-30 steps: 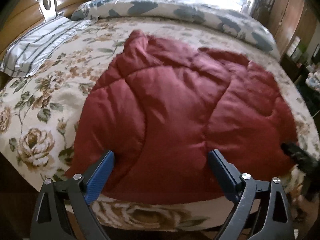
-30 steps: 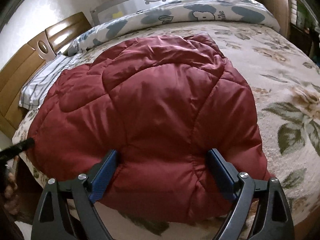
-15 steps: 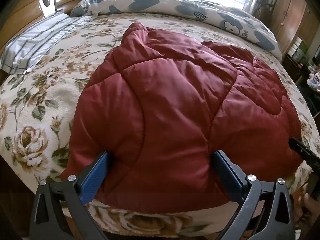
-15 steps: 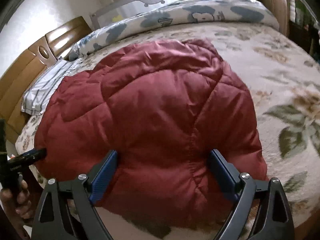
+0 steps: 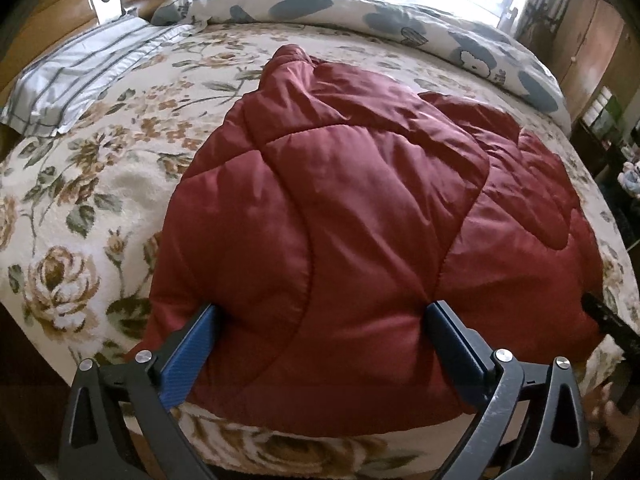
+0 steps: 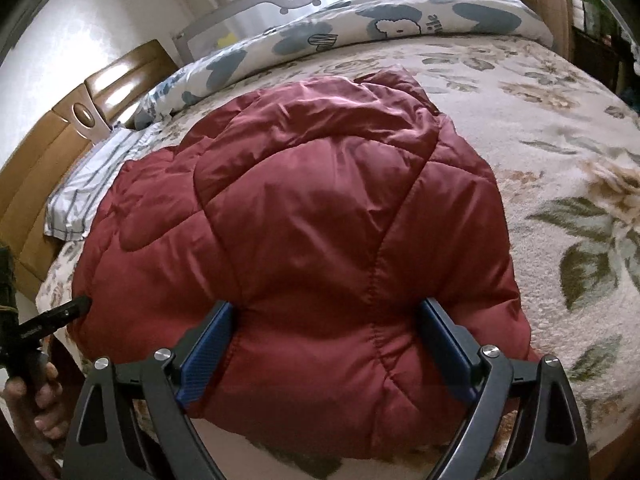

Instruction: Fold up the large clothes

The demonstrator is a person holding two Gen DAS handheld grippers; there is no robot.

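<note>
The bed (image 5: 100,184) carries the red quilted jacket (image 5: 360,220), which lies spread across the floral cover at the near edge. The left claw (image 5: 320,340) and right claw (image 6: 326,338) each stand wide apart, gripping nothing, over the jacket's near hem. For a clean fold, seat both claws on the hem at matching points before closing, then lift evenly toward the jacket's far end. Legible writing: only the letters "ile" on the blue-patterned duvet (image 6: 434,24) beyond the jacket.
</note>
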